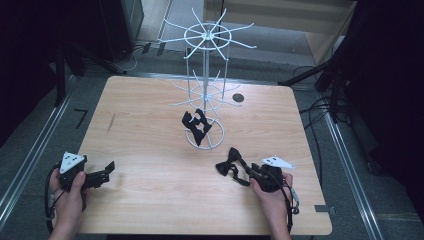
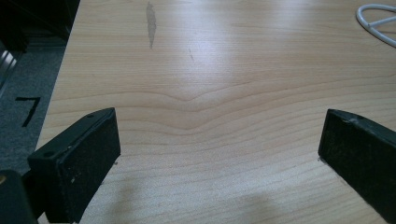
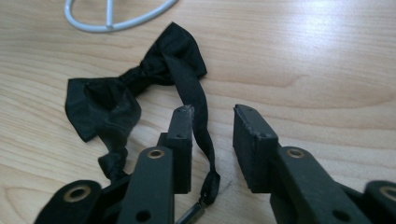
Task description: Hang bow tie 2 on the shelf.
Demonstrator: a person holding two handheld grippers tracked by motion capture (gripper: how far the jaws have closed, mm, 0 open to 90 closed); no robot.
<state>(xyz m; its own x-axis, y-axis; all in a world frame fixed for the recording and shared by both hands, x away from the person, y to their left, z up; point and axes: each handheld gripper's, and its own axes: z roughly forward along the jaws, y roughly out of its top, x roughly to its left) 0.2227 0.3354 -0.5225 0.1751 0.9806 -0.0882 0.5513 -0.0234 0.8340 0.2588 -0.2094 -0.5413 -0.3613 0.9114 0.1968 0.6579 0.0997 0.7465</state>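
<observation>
A black bow tie lies on the wooden table at the front right, its strap trailing toward me. In the right gripper view the bow tie lies just ahead. Its thin strap runs down between the jaws of my right gripper, along the left jaw, with a gap to the right jaw. In the high view the right gripper lies low at the bow tie's near side. My left gripper rests at the front left, and its own view shows the left gripper wide open over bare wood.
A white wire rack with two tiers of radiating hooks stands mid-table on a ring base. A second black bow tie hangs low on it. A dark round hole sits behind the rack. Part of the ring base lies beyond the bow tie.
</observation>
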